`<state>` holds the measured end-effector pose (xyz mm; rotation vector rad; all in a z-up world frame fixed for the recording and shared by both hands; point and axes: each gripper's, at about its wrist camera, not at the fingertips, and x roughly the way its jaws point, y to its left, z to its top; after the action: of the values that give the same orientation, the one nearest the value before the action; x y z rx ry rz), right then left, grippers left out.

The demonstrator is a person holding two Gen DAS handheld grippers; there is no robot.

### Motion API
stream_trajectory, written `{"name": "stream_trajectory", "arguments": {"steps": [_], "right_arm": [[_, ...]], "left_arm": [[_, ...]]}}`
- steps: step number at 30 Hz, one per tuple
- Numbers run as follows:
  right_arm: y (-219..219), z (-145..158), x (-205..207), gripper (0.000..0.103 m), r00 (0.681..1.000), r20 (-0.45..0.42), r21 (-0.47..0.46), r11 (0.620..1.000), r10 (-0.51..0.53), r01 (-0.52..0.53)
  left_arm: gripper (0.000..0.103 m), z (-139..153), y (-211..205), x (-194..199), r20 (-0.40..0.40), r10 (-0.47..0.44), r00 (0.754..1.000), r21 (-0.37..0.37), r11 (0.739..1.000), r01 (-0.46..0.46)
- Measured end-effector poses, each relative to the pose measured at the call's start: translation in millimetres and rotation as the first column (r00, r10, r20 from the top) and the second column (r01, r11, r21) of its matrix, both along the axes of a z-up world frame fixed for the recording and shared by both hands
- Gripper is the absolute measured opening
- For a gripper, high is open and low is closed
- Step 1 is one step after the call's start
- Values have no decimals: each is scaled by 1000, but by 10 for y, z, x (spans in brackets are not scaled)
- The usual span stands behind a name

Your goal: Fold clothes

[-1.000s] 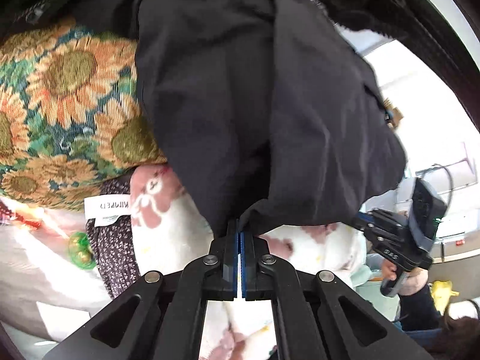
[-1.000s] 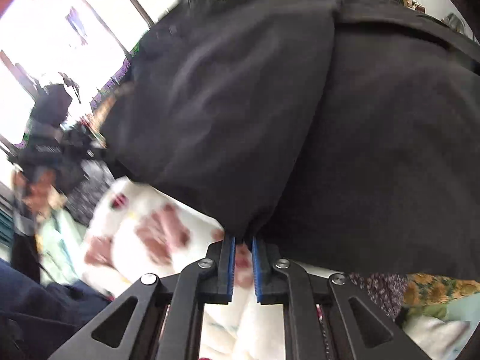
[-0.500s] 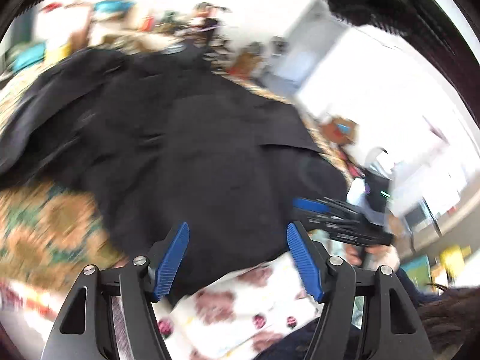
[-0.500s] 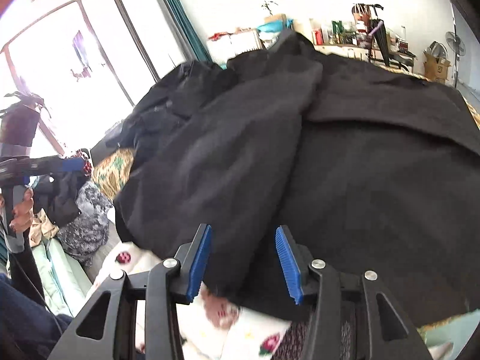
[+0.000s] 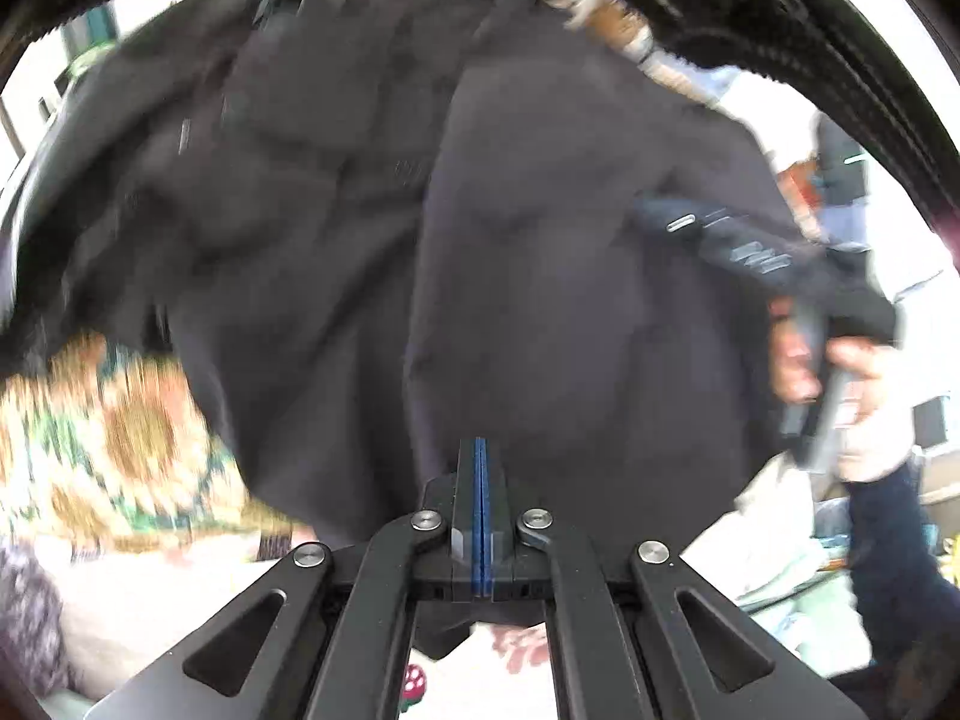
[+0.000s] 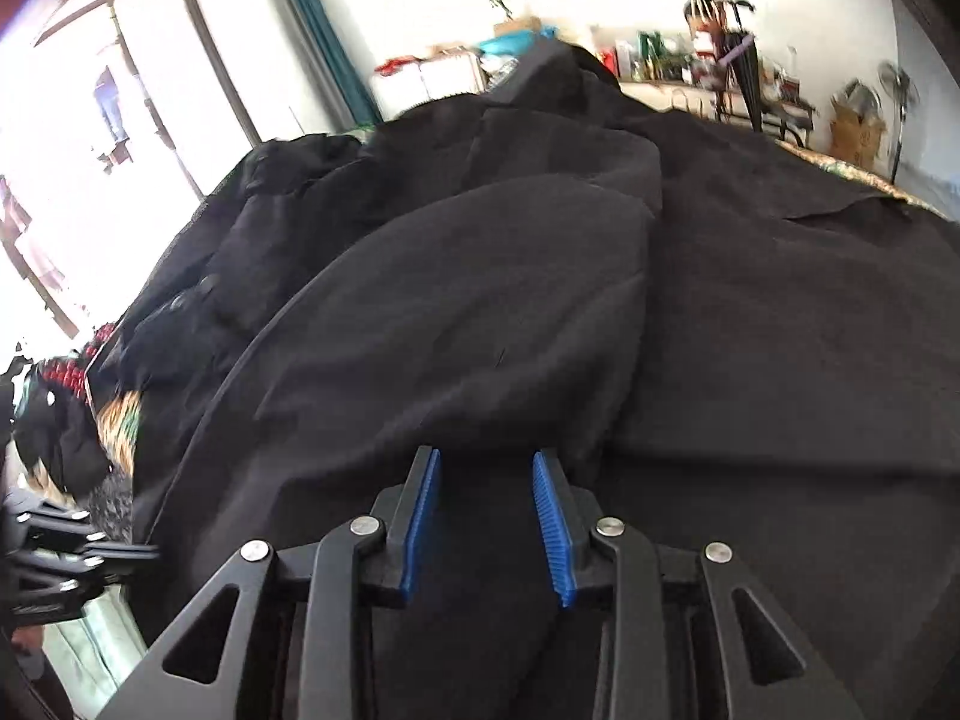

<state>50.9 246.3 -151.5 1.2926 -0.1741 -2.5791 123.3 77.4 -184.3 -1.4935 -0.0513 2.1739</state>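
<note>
My left gripper [image 5: 480,468] was clenched on the near hem of the large black cloth garment [image 5: 540,240] spread over the sunflower-patterned cover [image 5: 120,420], my right gripper [image 6: 487,516] hung released above it, so I judged it best to pinch the hem level with the left before lifting
</note>
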Motion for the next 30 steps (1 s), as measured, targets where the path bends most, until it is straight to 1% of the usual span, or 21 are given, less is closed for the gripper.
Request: {"name": "stream_trajectory", "arguments": {"steps": [2, 3, 5, 8, 9, 11, 12, 13, 14, 15, 16, 17, 19, 21, 23, 24, 25, 27, 28, 29, 30], "right_arm": [[-20, 123, -106, 36, 1000, -17, 10, 1000, 22, -21], [-12, 222, -157, 36, 999, -39, 18, 1000, 25, -24], [41, 450, -294, 36, 997, -82, 28, 1000, 16, -14], [179, 709, -604, 39, 994, -108, 51, 998, -24, 29], [241, 756, -732, 39, 994, -102, 61, 997, -42, 48], [394, 784, -1013, 40, 995, -49, 71, 994, -86, 89], [481, 784, -1173, 41, 994, -11, 70, 992, -108, 108], [558, 781, -1328, 42, 992, 21, 67, 990, -125, 123], [617, 784, -1464, 42, 990, 39, 66, 989, -137, 134], [675, 787, -1600, 44, 987, 57, 65, 987, -148, 144], [733, 803, -1734, 49, 985, 70, 53, 986, -160, 156], [790, 836, -1865, 51, 982, 75, 27, 985, -171, 170], [889, 907, -2136, 64, 977, 83, -27, 980, -196, 199], [902, 979, -2431, 69, 972, 82, -90, 969, -221, 228], [827, 986, -2711, 70, 970, 93, -159, 959, -224, 237], [776, 963, -2823, 72, 968, 103, -177, 954, -228, 243], [706, 905, -2900, 72, 965, 118, -176, 951, -235, 253], [568, 790, -3054, 72, 957, 148, -172, 947, -249, 273], [499, 732, -3131, 67, 953, 163, -170, 944, -256, 283], [429, 674, -3208, 58, 948, 178, -167, 941, -263, 293], [360, 616, -3285, 36, 943, 193, -165, 939, -270, 302]], "left_arm": [[1, 230, 121, -227, -63, 12, 998, 50, 999, -9], [1, 300, 210, -359, -89, 27, 996, 58, 998, -22], [1, 343, 458, -759, -147, 77, 986, 65, 996, -68], [1, 227, 735, -1292, -160, 178, 971, 126, 979, -159], [1, 178, 853, -1434, -146, 193, 970, 108, 978, -178], [1, 77, 1067, -1723, -110, 209, 972, 45, 978, -205], [1, 1, 1189, -1880, -76, 205, 976, 1, 979, -205], [1, -129, 1330, -2087, -19, 186, 982, -75, 980, -187], [1, -244, 1414, -2242, 28, 178, 984, -145, 974, -172], [1, -306, 1436, -2312, 53, 178, 983, -190, 968, -166], [1, -387, 1453, -2386, 84, 168, 982, -226, 963, -146], [2, -408, 1455, -2439, 93, 148, 985, -223, 967, -124], [2, -416, 1446, -2478, 107, 114, 988, -212, 973, -90], [2, -428, 1418, -2499, 119, 100, 988, -193, 978, -76], [2, -442, 1354, -2494, 122, 118, 986, -154, 983, -99], [2, -449, 1318, -2488, 123, 129, 984, -133, 985, -113], [2, -456, 1282, -2469, 117, 134, 984, -113, 986, -121], [3, -470, 1213, -2433, 107, 142, 984, -76, 988, -135], [3, -478, 1181, -2425, 110, 149, 983, -60, 988, -143], [3, -485, 1150, -2417, 112, 156, 981, -43, 988, -152], [3, -493, 1118, -2409, 115, 162, 980, -27, 987, -160]]}}
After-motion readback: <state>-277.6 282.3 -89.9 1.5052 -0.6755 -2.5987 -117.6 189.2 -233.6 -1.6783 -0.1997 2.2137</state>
